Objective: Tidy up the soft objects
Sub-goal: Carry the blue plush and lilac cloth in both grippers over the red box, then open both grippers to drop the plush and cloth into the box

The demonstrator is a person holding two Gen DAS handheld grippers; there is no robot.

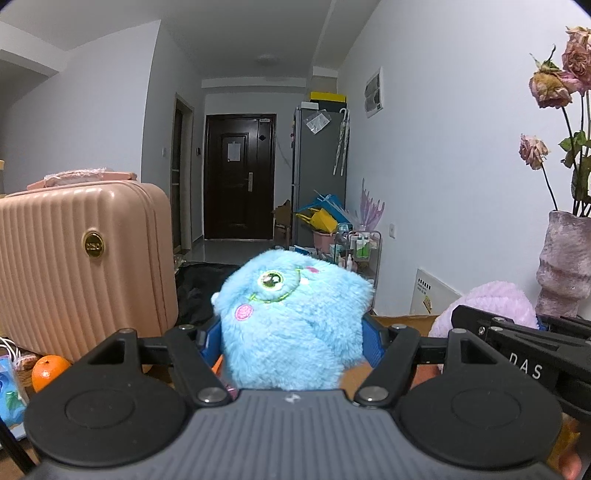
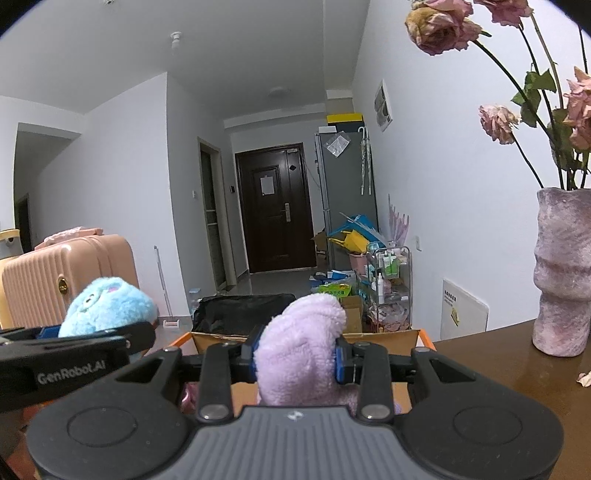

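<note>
Fluffy blue fur is filling the space between the pads of my left gripper [image 1: 291, 332]: the jaws are standing half spread and are pinching the blue plush toy [image 1: 291, 317] at its sides, with its face tilted upward in front of the camera. My right gripper [image 2: 297, 354] is squeezing the lilac plush toy [image 2: 301, 339] much tighter, the pads pressed nearly together into the soft pile. Both grippers are hanging close side by side, the right one just to the right of the left.

Below and ahead of the right gripper a cardboard box [image 2: 384, 338] is standing open, and I am judging that it is where the toys are going. Further right, a mauve vase [image 2: 563, 273] with dried roses [image 2: 439, 26] is standing on the brown table [image 2: 498, 354].

I am seeing three risks. The blue toy is only lightly gripped, so a quick swing may let it slide out. The two grippers may knock together because they are so near. A wide move to the right may strike the vase and tip it.
</note>
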